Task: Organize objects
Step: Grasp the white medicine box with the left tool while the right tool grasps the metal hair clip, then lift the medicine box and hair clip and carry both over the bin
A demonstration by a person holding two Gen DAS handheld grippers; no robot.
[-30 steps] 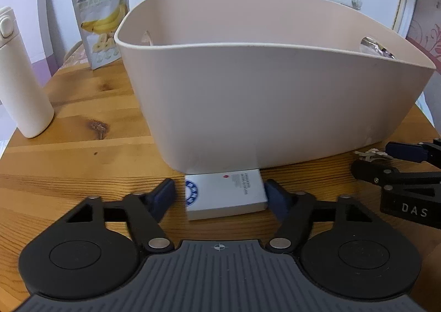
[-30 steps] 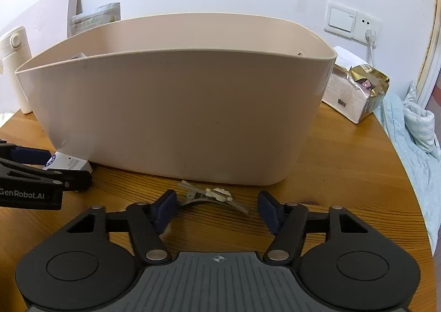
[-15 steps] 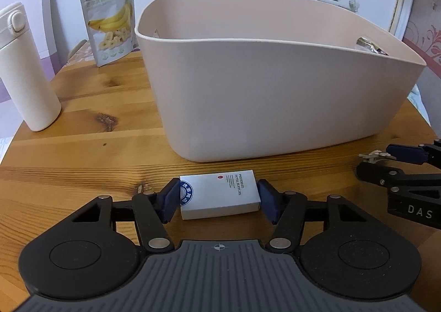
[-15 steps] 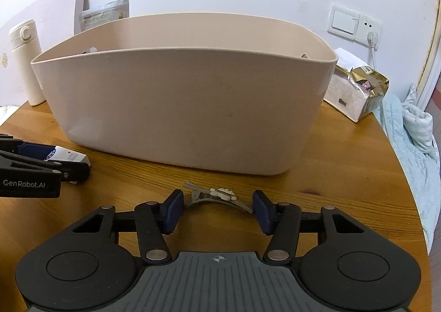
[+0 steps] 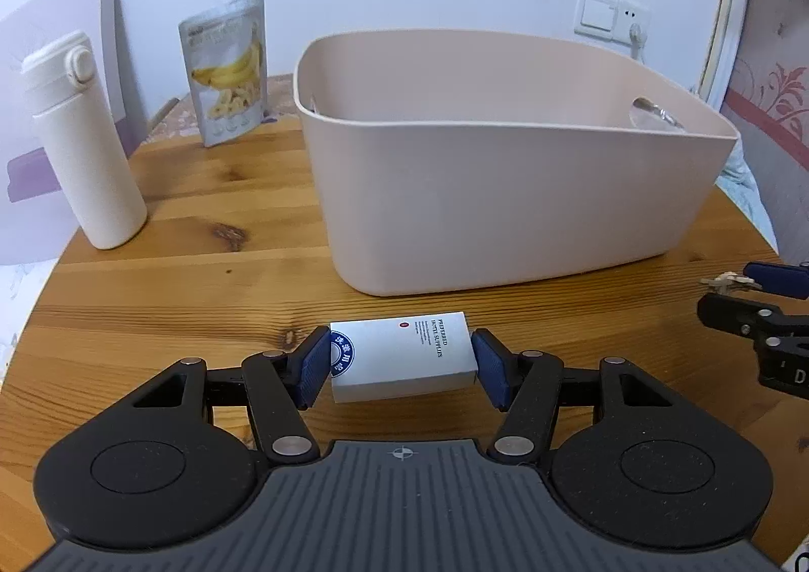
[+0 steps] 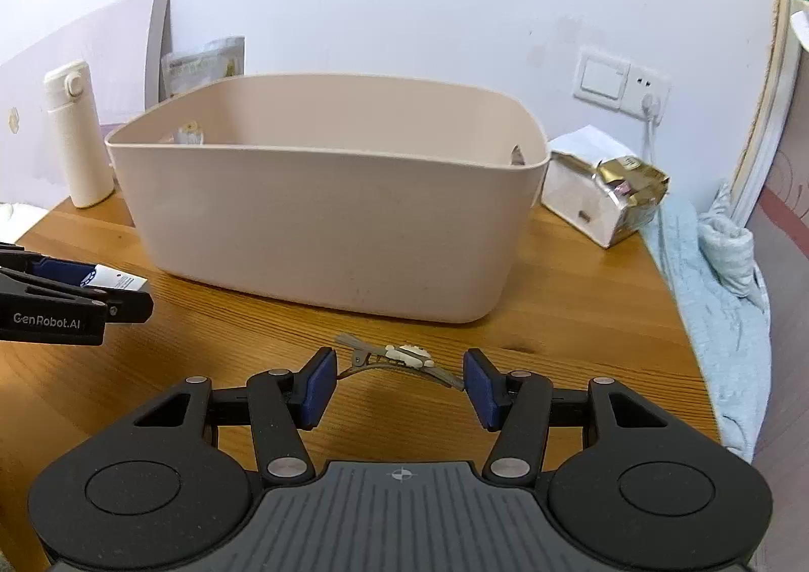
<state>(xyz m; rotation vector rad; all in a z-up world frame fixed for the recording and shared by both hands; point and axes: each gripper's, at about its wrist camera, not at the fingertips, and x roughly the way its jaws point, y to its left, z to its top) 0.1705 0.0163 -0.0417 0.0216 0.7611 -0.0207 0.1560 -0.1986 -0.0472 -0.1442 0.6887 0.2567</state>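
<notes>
A small white box with a blue round seal is clamped end to end between the blue pads of my left gripper, just above the wooden table. In the right wrist view, a grey hair clip with a white ornament spans the pads of my right gripper, which is shut on it lengthwise. A large beige bin stands right behind both grippers, open at the top. The left gripper shows at the left edge of the right wrist view, and the right gripper at the right edge of the left wrist view.
A white flask and a banana-chip pouch stand at the back left. A tissue pack with a gold packet lies right of the bin. Light blue cloth hangs past the table's right edge.
Both grippers closed on their objects, the box and the hair clip, then drew back from the bin and rose; the bin looks smaller and lower now.
</notes>
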